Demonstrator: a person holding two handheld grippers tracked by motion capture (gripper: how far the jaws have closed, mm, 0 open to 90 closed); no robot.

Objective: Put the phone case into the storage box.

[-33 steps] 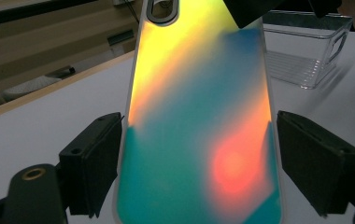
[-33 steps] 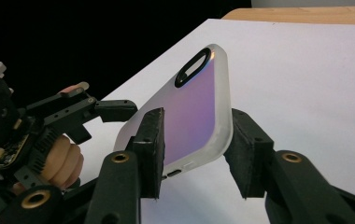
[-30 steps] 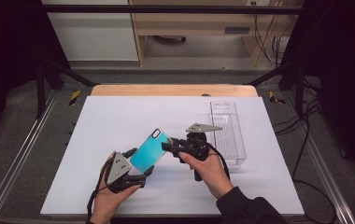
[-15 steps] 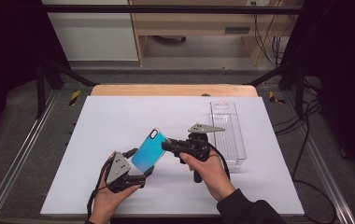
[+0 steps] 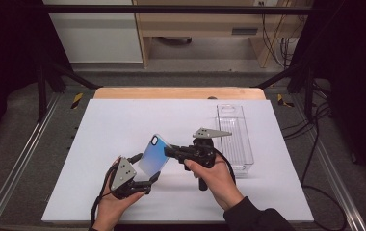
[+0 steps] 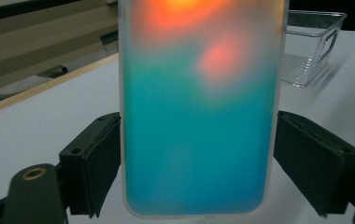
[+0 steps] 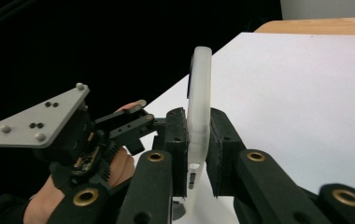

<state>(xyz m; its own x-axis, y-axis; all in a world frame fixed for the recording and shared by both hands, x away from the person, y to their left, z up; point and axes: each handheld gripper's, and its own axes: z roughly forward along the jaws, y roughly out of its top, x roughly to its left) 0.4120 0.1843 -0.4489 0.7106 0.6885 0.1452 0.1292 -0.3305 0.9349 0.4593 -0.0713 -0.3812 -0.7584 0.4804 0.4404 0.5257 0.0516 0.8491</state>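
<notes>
There's a clear plastic bin [image 5: 235, 137] sitting on the right side of the white table top [image 5: 118, 125], long side running front to back. Behind the table, a pale wooden bench [image 5: 205, 26] and some cables [image 5: 280, 29].

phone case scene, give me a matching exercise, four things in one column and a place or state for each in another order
Things:
1. phone case
2. clear plastic bin
3. left gripper
4. right gripper

Places or states:
A. pinches the case's thin edge
B. lies on the white table, beyond the person's right hand
C. held up between both grippers
D. jaws wide, one at each long side of the case

Pairs: 1-C, 2-B, 3-D, 4-A
</notes>
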